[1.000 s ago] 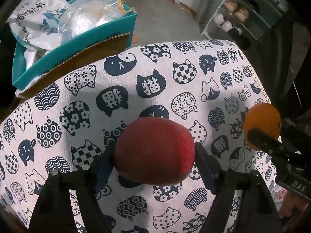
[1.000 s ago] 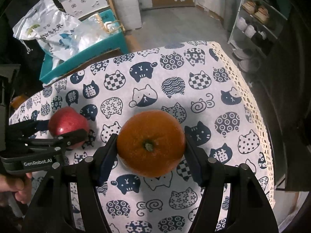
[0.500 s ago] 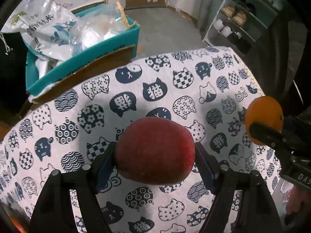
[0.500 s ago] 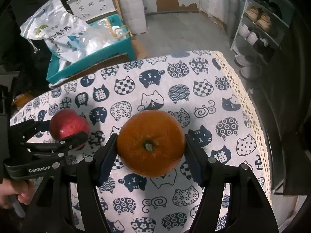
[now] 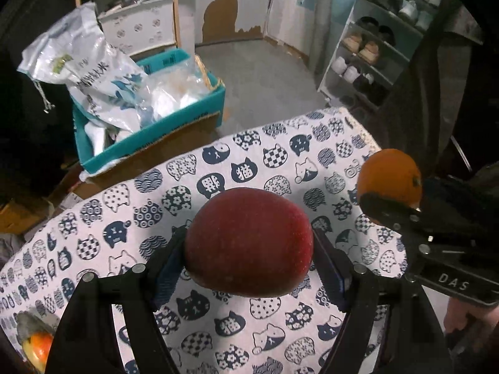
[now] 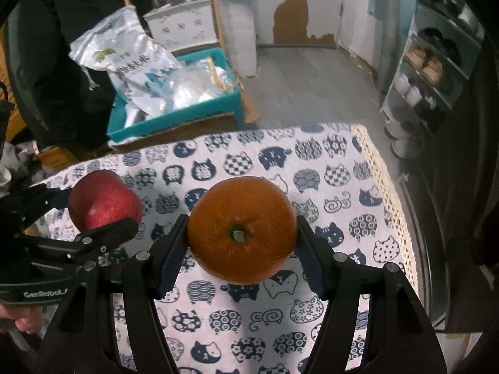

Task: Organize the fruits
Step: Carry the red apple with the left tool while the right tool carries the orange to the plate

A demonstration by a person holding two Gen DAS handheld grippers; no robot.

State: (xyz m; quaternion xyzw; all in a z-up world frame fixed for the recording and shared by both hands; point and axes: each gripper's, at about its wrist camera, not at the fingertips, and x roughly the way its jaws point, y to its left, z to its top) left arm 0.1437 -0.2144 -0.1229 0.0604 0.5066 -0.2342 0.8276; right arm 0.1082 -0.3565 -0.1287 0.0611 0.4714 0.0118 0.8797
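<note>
Tablecloth [image 6: 358,187]: cat-print cloth is covering the table; its lace right edge and far edge are showing, and both fruits are hanging clear above it.
Left gripper [image 5: 249,246]: its jaws are pinching the red apple [image 5: 249,246] on two opposite flanks, above the middle of the cloth.
Right gripper [image 6: 241,230]: its jaws are pinching the orange [image 6: 241,230] on two flanks, nearer the right edge.
Key relation: the apple is lying to the left of the orange, side by side and apart, at about the same height; neither hand is nearer any visible place to put fruit.
Destination: no bowl or tray is showing; another fruit [image 5: 39,344] is peeking in at the near left corner.
Orientation: the orange's stem end is facing the right wrist camera; both fruits are round, with no long axis. The apple's stem is not showing.
</note>
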